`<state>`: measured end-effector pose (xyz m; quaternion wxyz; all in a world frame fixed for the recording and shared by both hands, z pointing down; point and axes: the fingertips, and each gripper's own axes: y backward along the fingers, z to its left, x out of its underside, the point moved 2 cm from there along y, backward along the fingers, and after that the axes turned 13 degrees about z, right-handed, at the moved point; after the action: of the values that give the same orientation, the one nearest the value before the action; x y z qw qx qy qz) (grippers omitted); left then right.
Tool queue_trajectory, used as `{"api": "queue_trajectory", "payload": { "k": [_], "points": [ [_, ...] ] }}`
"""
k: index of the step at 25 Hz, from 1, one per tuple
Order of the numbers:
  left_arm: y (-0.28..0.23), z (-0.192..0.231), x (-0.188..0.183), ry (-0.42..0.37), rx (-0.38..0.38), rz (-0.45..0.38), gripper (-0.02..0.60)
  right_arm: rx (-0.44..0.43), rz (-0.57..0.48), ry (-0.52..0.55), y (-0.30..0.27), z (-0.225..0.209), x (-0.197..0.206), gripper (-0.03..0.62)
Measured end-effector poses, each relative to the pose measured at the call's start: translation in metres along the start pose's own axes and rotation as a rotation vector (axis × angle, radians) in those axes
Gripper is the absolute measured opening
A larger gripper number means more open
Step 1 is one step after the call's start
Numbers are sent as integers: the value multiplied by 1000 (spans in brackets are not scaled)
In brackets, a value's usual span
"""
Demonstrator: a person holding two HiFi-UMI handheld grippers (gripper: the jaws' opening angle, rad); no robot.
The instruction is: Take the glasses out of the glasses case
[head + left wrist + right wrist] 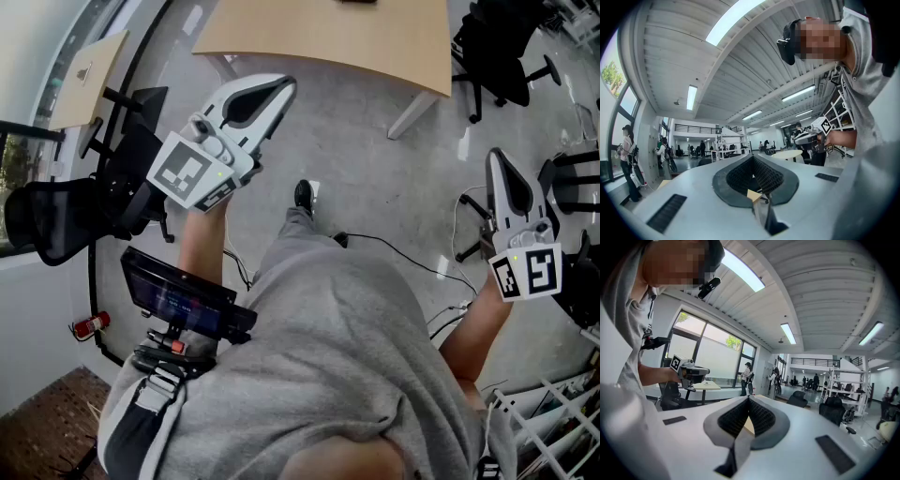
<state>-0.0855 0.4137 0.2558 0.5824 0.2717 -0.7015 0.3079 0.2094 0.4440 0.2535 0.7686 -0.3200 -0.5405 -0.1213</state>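
Left gripper (pixel 277 92) and right gripper (pixel 497 164) idle in air.
Both are closed and empty; we see no glasses case to reach.

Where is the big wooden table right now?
Head view, top centre: the wooden table stands beyond the left gripper, with a black office chair at its right.

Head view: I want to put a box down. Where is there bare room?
The pale wooden tabletop looks mostly bare. The grey floor between it and the black shoe is free. Crowded: black mesh chair left, black office chair upper right, white wire rack lower right.
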Motion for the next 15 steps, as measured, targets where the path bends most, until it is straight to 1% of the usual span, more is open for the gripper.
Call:
{"api": "queue_trajectory", "payload": {
  "k": [10,15],
  "points": [
    [-2,3,-1,-6,2,-16,5,16,2,-5,-3,-4,6,8],
    [16,3,10,6,-10,-1,5,-1,-22,-56,-9,6,10,8]
  ]
}}
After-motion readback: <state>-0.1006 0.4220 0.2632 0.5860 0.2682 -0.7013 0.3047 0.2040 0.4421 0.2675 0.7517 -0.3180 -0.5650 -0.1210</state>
